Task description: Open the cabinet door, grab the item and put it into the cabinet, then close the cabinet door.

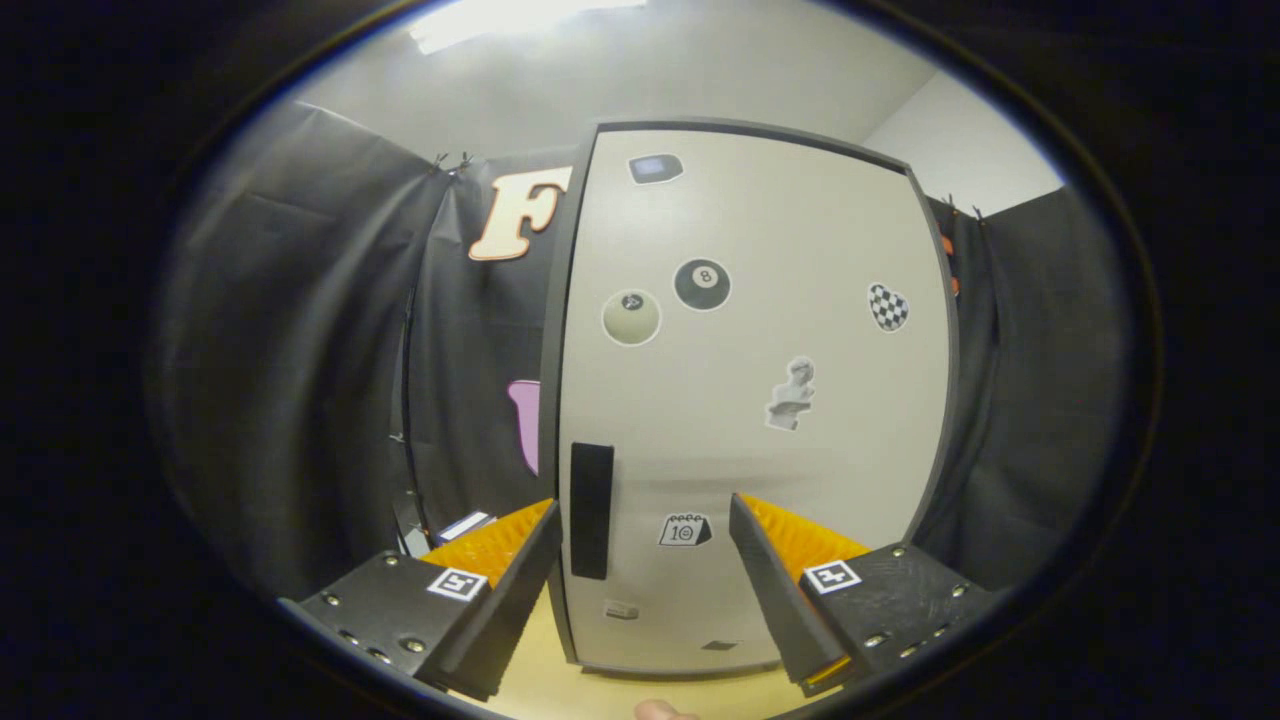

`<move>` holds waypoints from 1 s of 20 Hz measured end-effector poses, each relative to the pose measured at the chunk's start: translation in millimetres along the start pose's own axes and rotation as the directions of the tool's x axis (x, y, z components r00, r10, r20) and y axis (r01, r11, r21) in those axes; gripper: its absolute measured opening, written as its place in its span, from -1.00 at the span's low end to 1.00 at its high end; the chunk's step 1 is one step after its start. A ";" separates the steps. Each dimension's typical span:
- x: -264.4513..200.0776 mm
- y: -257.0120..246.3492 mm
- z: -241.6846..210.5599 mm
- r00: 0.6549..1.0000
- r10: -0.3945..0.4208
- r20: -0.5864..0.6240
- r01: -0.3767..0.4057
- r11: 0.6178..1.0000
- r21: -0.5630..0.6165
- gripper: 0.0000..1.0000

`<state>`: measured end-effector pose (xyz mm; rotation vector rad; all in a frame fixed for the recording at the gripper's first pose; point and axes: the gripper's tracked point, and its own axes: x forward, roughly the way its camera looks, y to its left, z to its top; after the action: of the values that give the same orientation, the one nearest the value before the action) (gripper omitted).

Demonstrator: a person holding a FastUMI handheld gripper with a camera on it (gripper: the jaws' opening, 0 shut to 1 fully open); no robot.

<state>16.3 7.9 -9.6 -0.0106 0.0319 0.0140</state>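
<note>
My fingers [645,560] stand wide apart and hold nothing. Straight ahead of them rises the cabinet [750,400], its pale door [800,470] shut flush in a dark frame and dotted with stickers: 2 billiard balls [702,284] toward 12 o'clock from my tips, a checkered one at about 2 o'clock, a small calendar sticker [684,530] right between my fingers. The dark upright handle [591,510] sits on the door's left edge, just beside the tip of my left finger, at roughly 10 o'clock from the midpoint between the tips.

I judge this to be step 1, opening the door, with nothing yet gripped. The next move calls for sliding left so the handle comes between both fingers, closing on it, then swinging the door out; the hinges look to be on the right side, though I cannot see them.

The item to put away may be the small flat thing [466,524] on the tabletop [560,690] beyond my left finger, at 9 o'clock, half hidden; I cannot tell what it is.
</note>
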 end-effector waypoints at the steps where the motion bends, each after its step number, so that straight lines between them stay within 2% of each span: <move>1: 2.0 1.1 0.1 1.000 0.000 0.002 0.000 1.000 -0.003 0.99; 9: 28.1 22.9 -15.0 0.999 0.019 -0.032 -0.019 1.000 -0.006 0.99; 14: 49.1 38.8 -28.1 0.998 0.013 -0.055 -0.015 1.000 -0.024 0.65; 20: 73.2 37.0 -36.9 0.997 -0.046 -0.055 0.043 0.998 -0.051 0.43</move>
<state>87.7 45.5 -49.2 -0.0615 0.0879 -0.0302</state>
